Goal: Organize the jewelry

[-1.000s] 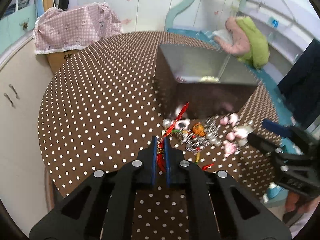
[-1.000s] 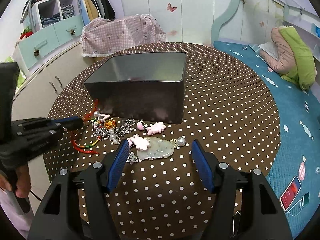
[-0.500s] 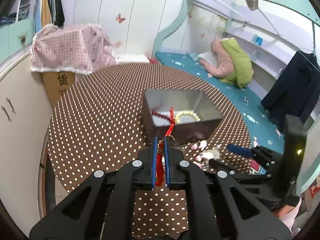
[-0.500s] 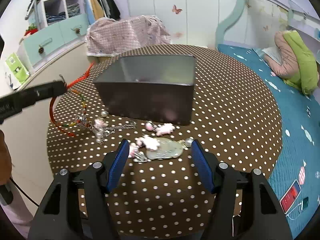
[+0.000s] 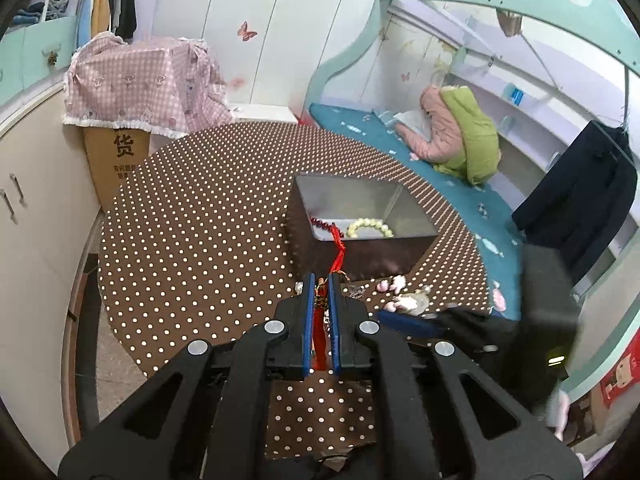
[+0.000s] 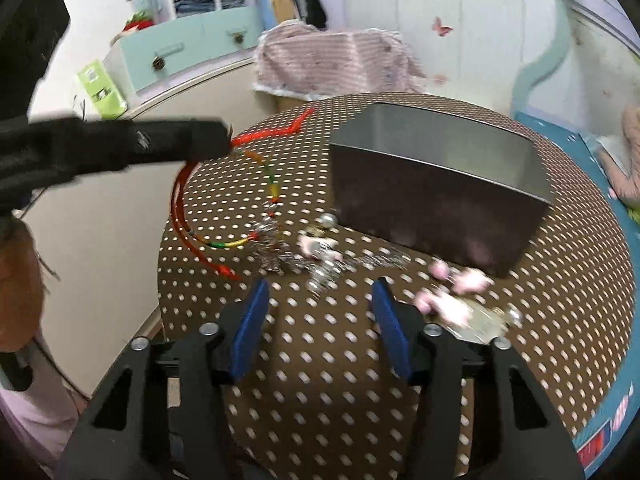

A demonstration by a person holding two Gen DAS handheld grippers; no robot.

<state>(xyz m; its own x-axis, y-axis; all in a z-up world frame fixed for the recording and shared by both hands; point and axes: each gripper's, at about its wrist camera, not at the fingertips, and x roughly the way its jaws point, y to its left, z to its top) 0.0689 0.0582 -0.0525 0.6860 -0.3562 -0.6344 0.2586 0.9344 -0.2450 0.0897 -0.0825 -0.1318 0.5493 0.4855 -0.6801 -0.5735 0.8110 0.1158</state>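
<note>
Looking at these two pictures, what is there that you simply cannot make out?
- Right wrist view: the silver charms and pink pieces are smeared by motion blur; no shapes are readable.
- Right wrist view: the tin's contents are hidden behind its near wall.
- Left wrist view: the red cord's lower length disappears between the left gripper's fingers.
- Left wrist view: the right gripper is blurred and partly covered.
</note>
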